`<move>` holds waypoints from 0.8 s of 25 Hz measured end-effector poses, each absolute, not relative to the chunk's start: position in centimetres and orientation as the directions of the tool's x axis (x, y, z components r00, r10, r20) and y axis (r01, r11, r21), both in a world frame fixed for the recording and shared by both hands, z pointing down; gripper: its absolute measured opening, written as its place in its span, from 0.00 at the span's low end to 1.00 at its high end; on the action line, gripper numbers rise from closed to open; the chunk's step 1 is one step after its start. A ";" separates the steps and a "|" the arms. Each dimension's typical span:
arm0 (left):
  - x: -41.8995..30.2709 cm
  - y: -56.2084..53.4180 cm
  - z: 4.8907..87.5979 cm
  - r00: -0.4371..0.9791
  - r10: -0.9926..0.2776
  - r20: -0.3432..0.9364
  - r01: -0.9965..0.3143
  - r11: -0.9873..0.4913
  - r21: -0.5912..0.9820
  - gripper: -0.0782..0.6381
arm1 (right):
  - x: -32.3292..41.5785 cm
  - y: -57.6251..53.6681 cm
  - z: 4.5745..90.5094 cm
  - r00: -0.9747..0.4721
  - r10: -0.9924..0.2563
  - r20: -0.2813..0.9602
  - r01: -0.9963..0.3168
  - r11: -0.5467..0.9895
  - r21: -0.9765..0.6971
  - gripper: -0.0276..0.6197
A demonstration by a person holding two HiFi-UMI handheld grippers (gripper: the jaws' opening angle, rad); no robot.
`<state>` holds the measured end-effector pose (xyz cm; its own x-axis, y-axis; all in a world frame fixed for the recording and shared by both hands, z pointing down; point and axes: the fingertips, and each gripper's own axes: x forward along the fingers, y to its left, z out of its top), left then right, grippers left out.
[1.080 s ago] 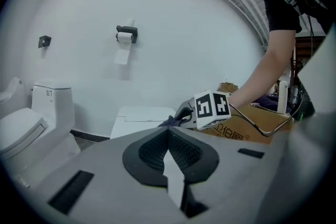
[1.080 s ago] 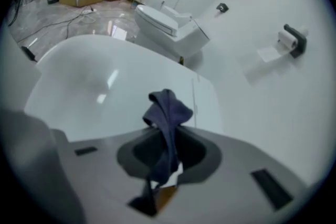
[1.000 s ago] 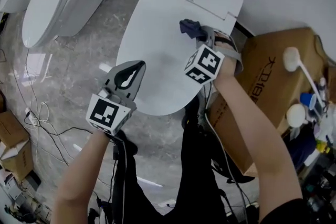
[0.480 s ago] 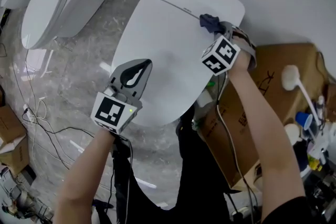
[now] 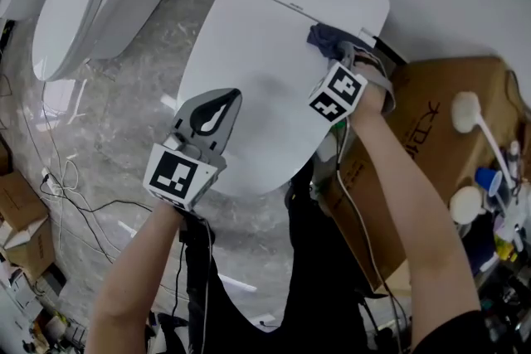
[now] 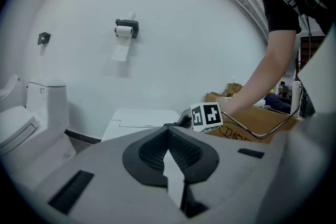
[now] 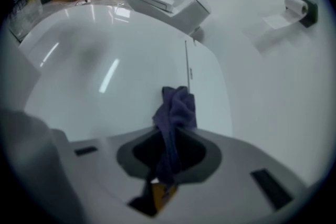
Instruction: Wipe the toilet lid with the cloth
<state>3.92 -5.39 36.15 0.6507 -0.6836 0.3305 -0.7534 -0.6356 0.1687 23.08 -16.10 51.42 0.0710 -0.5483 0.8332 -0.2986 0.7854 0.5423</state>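
Left tongs [image 6: 168, 132]: jaws together at the tips, nothing between them. Beyond them is a white toilet lid [image 6: 137, 119], closed, against the white wall. The other tongs' marker cube [image 6: 206, 116] sits at the lid's right edge, with a bare arm [image 6: 260, 84] behind it. Cardboard box [image 6: 247, 126] on the right, second toilet [image 6: 29, 118] on the left, paper roll holder [image 6: 126, 28] on the wall.

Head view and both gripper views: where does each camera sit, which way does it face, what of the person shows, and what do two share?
Head view: on the head, steeply down at the toilet lid; forearms, left tool, right tool show.
Left gripper view: on the left tool, toward the wall; its shut jaws, right arm show.
Right gripper view: on the right tool, along the lid; jaws shut on the cloth.
Shared: cloth, in head and right gripper views.
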 end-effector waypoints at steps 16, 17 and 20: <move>2.6 -1.9 36.4 0.677 -0.658 0.329 -0.729 -0.660 0.181 0.13 | 20.4 -10.2 52.0 0.070 -0.559 0.826 -0.327 0.769 0.549 0.16; 2.5 -1.7 36.4 0.679 -0.655 0.331 -0.727 -0.663 0.180 0.13 | 20.2 -9.9 52.0 0.068 -0.559 0.827 -0.332 0.769 0.547 0.16; 1.9 -1.1 36.3 0.681 -0.656 0.326 -0.727 -0.660 0.189 0.13 | 19.9 -9.0 52.0 0.072 -0.562 0.824 -0.336 0.764 0.551 0.16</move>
